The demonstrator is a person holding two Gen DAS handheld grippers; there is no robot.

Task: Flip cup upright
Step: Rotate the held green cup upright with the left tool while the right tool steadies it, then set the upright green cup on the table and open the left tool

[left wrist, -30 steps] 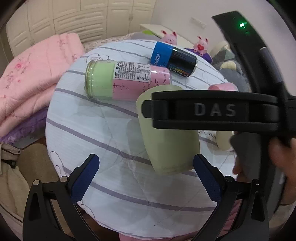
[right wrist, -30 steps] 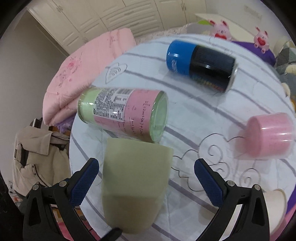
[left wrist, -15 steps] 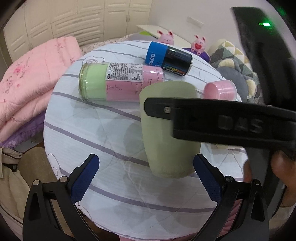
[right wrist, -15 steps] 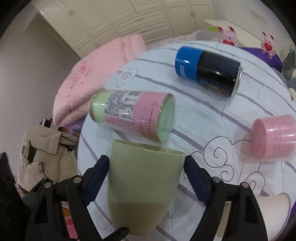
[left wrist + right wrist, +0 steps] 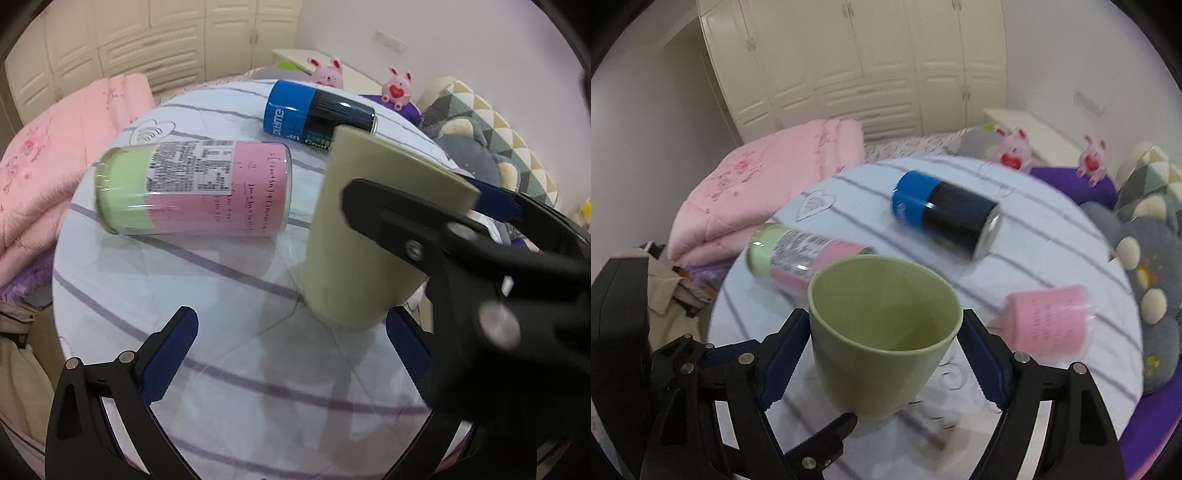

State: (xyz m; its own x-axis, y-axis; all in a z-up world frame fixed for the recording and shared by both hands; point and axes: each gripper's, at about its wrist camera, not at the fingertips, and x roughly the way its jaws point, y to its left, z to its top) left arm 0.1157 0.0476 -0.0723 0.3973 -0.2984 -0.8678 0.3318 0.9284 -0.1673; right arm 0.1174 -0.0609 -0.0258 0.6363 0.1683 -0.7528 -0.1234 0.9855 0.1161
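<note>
We find the right gripper [image 5: 886, 332] closed on the green cup [image 5: 882, 332], 1 blue pad on each side wall just below the rim. The cup is lifted, mouth open toward the camera and tipped back, so we judge the flip mostly done; whether its base touches the cloth we cannot tell. What remains, in our judgement, is to bring it fully vertical, set it down and let go.

In the left view the left gripper [image 5: 291, 354] stands wide open at 6 o'clock and holds nothing, with the cup just beyond its right finger at 3 o'clock.

The cup is a smooth, matte, handleless tumbler, tapering toward the base, with a thin rim; it looks like rigid plastic. It should slide little against the ribbed pads.

The round table [image 5: 1052, 258] is covered with a pale quilted cloth with purple stripes and line-drawn hearts, soft and slightly wrinkled.

Beyond the cup at 10 o'clock lies a clear cylindrical jar [image 5: 798, 254], green and pink inside with a printed label, on its side. At 4 o'clock a small pink cup [image 5: 1049, 321] lies on its side. Further, at 1 o'clock, a glossy blue and black can [image 5: 945, 214] also lies flat.

Behind the table we note a folded pink quilt [image 5: 768, 184], 2 pink plush toys [image 5: 1012, 151] and cream wardrobe doors [image 5: 849, 66]
</note>
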